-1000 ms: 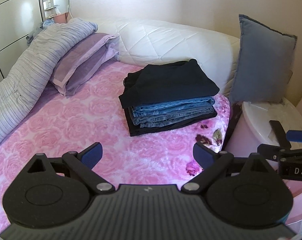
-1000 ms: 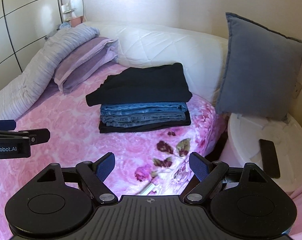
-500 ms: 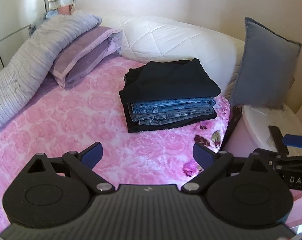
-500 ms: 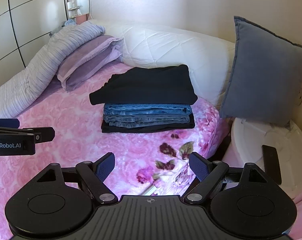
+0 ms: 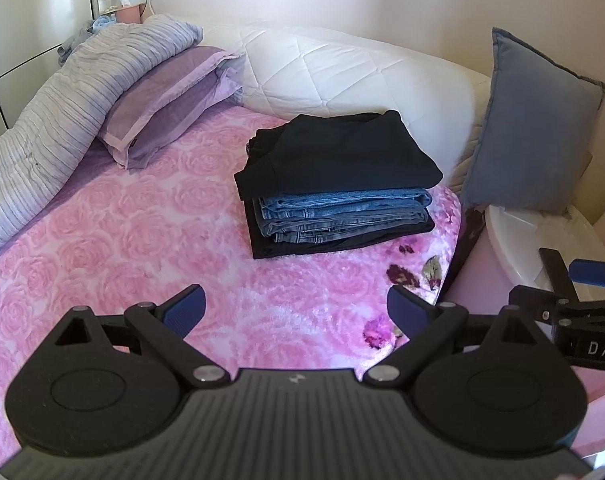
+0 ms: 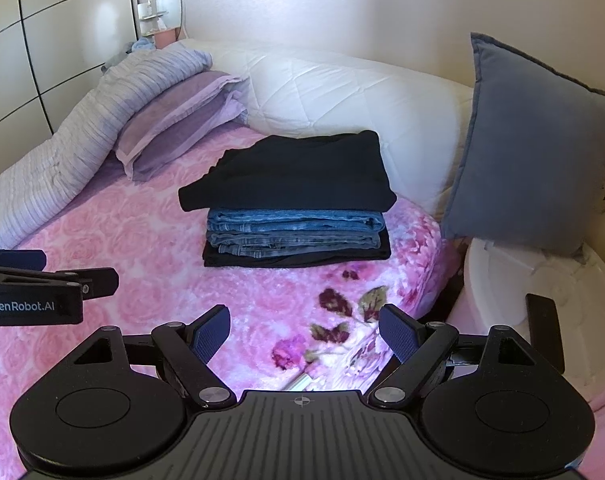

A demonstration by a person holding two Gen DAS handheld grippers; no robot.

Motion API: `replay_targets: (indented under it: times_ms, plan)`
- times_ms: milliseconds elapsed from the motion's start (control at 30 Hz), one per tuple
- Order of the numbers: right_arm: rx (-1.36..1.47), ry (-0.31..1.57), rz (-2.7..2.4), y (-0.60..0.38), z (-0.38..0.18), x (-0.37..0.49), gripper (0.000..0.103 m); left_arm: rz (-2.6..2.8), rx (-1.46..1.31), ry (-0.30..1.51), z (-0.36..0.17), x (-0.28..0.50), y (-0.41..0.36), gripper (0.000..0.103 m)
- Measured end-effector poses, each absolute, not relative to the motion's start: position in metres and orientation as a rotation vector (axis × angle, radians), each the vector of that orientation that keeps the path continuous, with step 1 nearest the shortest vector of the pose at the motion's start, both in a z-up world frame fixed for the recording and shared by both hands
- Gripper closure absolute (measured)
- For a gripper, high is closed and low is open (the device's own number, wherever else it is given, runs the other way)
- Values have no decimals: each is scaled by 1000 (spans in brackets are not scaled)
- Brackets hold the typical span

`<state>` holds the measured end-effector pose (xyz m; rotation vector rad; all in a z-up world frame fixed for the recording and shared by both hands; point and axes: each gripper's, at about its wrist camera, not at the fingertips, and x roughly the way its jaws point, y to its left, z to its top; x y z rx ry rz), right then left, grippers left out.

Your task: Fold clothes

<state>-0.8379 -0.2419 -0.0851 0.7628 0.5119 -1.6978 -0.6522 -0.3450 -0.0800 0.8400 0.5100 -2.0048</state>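
A neat stack of folded clothes (image 5: pixel 338 196) sits on the pink rose bedspread (image 5: pixel 122 248) near the headboard: a black garment (image 5: pixel 342 156) on top, blue jeans (image 5: pixel 342 216) in the middle, a black piece underneath. It also shows in the right wrist view (image 6: pixel 294 204). My left gripper (image 5: pixel 296 308) is open and empty, held above the bedspread in front of the stack. My right gripper (image 6: pixel 304 332) is open and empty near the bed's right edge. Each gripper shows at the side of the other's view.
A white quilted headboard (image 5: pixel 342 64) runs behind the stack. A purple pillow (image 5: pixel 166 96) and a striped duvet (image 5: pixel 62 112) lie at the left. A blue cushion (image 6: pixel 530 140) leans at the right above a white round stand (image 6: pixel 542 284) with a dark phone (image 6: pixel 542 320).
Both grippers have drifted slightly, so the view tilts up a little. The stack has not moved and both grippers stay open.
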Motion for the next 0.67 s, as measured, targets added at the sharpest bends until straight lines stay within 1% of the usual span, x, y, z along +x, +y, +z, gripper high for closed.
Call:
replay_targets:
  times_ms: [667]
  plan:
    - [763, 528, -1680, -243, -87, -836, 19, -1994, 823, 491, -79, -651, -343, 6]
